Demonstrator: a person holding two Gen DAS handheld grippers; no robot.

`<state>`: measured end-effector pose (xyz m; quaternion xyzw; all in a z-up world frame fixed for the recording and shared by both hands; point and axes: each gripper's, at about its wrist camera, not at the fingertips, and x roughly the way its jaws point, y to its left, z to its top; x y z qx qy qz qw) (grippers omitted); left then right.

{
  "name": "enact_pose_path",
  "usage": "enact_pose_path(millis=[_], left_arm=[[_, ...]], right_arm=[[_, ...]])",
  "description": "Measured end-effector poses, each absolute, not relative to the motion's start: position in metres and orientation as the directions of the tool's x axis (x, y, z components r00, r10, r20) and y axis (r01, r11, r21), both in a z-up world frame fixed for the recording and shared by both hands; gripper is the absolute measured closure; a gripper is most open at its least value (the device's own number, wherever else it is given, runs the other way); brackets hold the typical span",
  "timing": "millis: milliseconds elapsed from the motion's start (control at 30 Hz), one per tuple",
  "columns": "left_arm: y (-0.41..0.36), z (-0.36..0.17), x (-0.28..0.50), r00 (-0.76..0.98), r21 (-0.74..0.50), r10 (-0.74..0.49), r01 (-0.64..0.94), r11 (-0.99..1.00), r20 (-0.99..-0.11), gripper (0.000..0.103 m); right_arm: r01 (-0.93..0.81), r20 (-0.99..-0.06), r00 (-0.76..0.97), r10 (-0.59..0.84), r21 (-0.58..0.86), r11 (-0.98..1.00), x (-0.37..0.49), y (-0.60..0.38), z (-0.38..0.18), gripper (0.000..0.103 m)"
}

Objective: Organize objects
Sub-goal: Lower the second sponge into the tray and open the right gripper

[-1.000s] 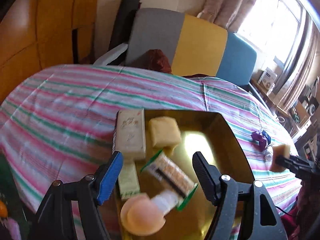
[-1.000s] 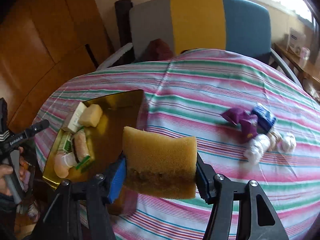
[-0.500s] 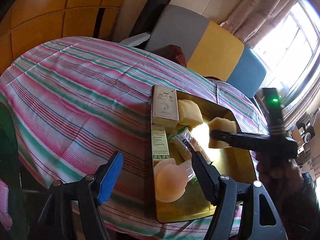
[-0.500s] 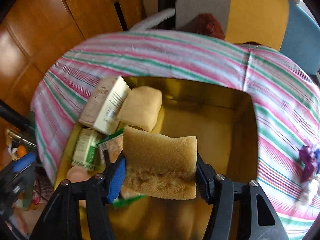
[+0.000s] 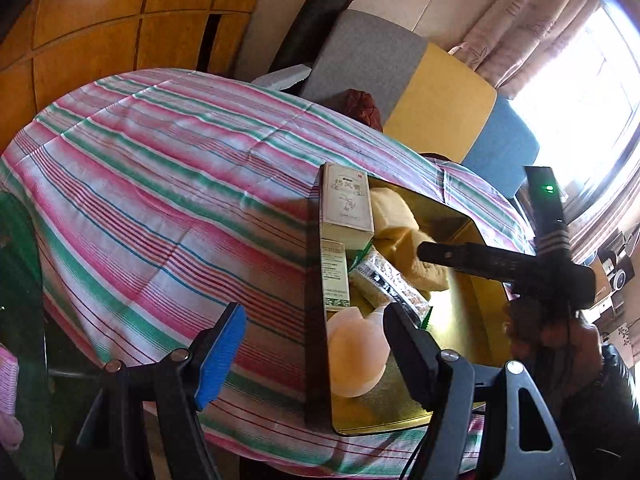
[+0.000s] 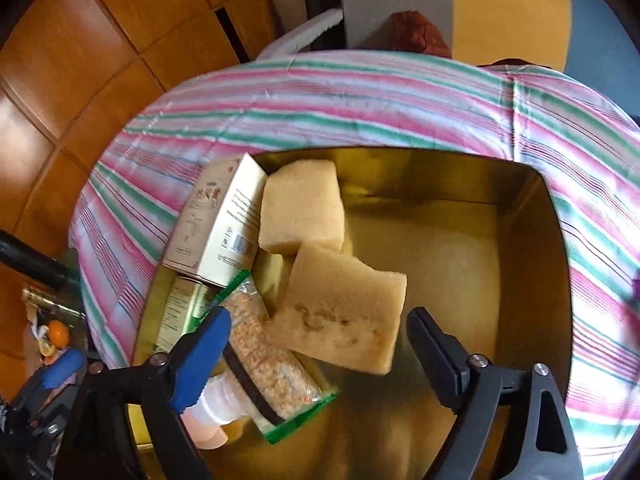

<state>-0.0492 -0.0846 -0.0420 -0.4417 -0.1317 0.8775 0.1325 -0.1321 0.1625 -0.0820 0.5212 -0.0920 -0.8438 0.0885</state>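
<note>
A gold tray (image 6: 520, 240) sits on the striped tablecloth. In it lie two yellow sponges: one (image 6: 302, 206) at the back, one (image 6: 344, 312) leaning on it and on a snack packet (image 6: 268, 356). My right gripper (image 6: 316, 356) is open just above the nearer sponge, not touching it. A cream box (image 6: 218, 224), a green box (image 6: 176, 312) and a pink-capped bottle (image 6: 208, 420) lie at the tray's left. My left gripper (image 5: 314, 346) is open and empty over the tray's near left edge (image 5: 316, 280); the right gripper's body (image 5: 500, 264) shows above the tray.
The striped tablecloth (image 5: 160, 200) covers a round table. A grey, yellow and blue chair (image 5: 420, 92) stands behind it, with wooden wall panels (image 5: 100, 20) on the left. A green object (image 5: 20, 260) is at the table's left edge.
My right gripper carried the sponge over the tray, opened and let it go; the sponge now rests in the tray. My left gripper drew back toward the tray's left edge.
</note>
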Motion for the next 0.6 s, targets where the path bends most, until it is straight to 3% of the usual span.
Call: enact_pose_path(millis=[233,600], left_arm=[[-0.064,-0.024,-0.039,-0.61,-0.273,0.318,-0.168,-0.947,-0.726,0.032],[-0.016,-0.009,-0.017,-0.617,-0.184,0.325,-0.282,-0.941,-0.716,0.032]], right_arm=[[0.022,-0.817,-0.521,-0.248,0.277,-0.96,-0.098,0.19,-0.056,0.01],[-0.048,-0.769,-0.627,-0.124,0.197,-0.979,-0.036,0.238,-0.034,0.007]])
